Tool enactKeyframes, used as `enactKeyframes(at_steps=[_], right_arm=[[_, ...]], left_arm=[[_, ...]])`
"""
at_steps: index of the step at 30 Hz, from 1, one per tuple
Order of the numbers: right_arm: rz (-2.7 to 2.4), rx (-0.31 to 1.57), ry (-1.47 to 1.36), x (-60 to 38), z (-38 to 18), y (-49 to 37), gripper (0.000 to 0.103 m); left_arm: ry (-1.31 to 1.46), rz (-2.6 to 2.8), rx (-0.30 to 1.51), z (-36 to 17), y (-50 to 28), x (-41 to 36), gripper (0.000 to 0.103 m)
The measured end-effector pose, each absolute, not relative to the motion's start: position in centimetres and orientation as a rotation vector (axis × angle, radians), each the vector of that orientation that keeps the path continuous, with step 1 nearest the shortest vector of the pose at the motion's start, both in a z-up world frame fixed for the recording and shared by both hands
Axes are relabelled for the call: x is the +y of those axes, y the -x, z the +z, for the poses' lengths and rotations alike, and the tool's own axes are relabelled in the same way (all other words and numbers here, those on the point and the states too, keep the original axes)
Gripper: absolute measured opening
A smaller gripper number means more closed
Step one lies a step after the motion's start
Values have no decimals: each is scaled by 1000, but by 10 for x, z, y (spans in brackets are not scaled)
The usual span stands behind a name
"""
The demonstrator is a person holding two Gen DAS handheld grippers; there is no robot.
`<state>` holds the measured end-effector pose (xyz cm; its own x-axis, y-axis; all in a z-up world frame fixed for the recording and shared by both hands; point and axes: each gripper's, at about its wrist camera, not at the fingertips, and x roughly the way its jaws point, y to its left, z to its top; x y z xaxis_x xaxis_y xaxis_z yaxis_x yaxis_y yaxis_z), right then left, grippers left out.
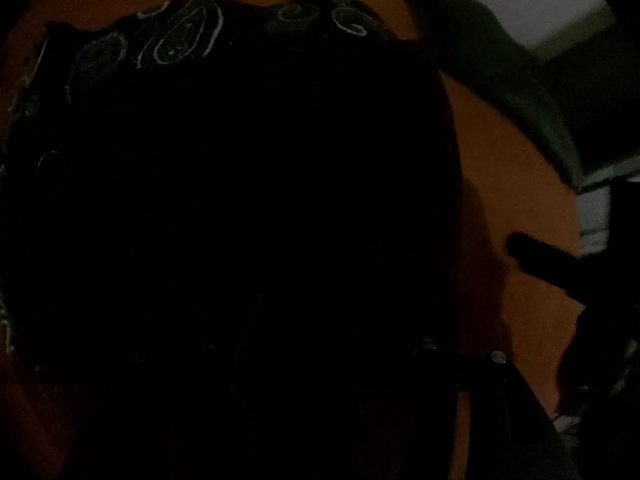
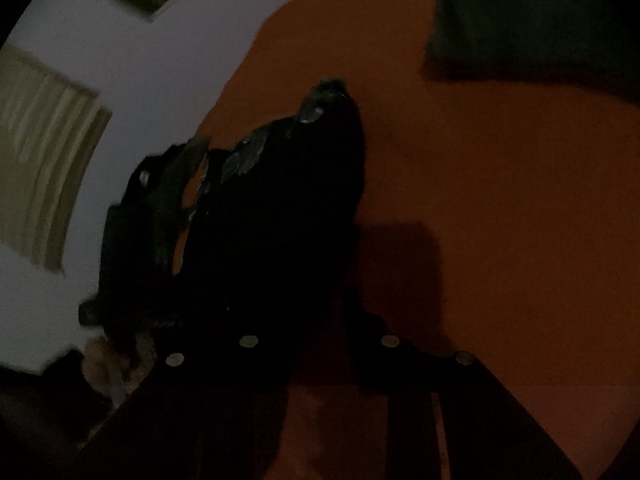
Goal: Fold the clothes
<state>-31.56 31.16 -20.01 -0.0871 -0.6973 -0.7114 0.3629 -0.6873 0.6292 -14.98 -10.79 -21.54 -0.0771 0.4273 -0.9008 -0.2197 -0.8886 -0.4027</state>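
Left gripper (image 1: 360, 360) is almost entirely lost in darkness in its own view; only two small bright screw heads and a dark strut at lower right show. Cannot tell how wide its jaws stand or whether they pinch anything. Directly ahead of it, filling most of that view, hangs or lies a dark knitted garment with pale swirl embroidery (image 1: 224, 168). The embroidered band runs across the top of the frame, left to right, so the cloth's visible edge is crosswise to the gripper's pointing line. Its lower part merges into black and covers where the fingers would be.

Right gripper (image 2: 332, 240) points up the frame over the orange table surface (image 2: 500, 200). A bunched end of the same dark garment drapes over its left finger and rises to a blunt tip near frame centre, long axis roughly along the finger, leaning slightly right. Jaws look partly apart. Whether the pads press the cloth cannot be made out. Its right finger is barely separable from its shadow.

Left wrist view also shows the right gripper as a dark shape at the right edge, with cloth hanging off it.

Folded dark green cloth (image 2: 520, 20) lies on the table at the far side, well apart from both grippers. White wall behind.
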Motion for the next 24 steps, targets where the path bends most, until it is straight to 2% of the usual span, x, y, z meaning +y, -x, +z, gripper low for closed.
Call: enactKeyframes(at_steps=[2,6,8,9,11,12,14,20,22,24], right_arm=[[-1840,-431,-1497,303,-213,325,26],[-1813,-456,-1543,284,-232,335,26],[-1819,-478,-1511,281,-231,338,25],[-1823,-491,-1490,281,-228,338,23],[-1820,-506,-1460,279,-223,341,11],[-1815,-510,-1450,277,-221,342,11],[-1805,-520,-1422,275,-213,343,10],[-1765,-469,-1354,266,-186,335,10],[-1796,-461,-1366,269,-188,337,11],[-1828,-481,-1393,276,-194,341,13]], left_arm=[[1736,2005,-306,-201,146,-120,56],[1679,2091,-208,-188,142,-135,56],[1701,2067,-223,-195,150,-135,56],[1714,2050,-235,-199,154,-135,56],[1721,2028,-255,-204,160,-133,56],[1709,2026,-262,-204,161,-132,56],[1697,2041,-243,-204,165,-126,56],[1737,2158,-13,-211,176,-98,56],[1734,2177,10,-207,173,-96,56],[1730,2168,-58,-201,173,-104,56]])
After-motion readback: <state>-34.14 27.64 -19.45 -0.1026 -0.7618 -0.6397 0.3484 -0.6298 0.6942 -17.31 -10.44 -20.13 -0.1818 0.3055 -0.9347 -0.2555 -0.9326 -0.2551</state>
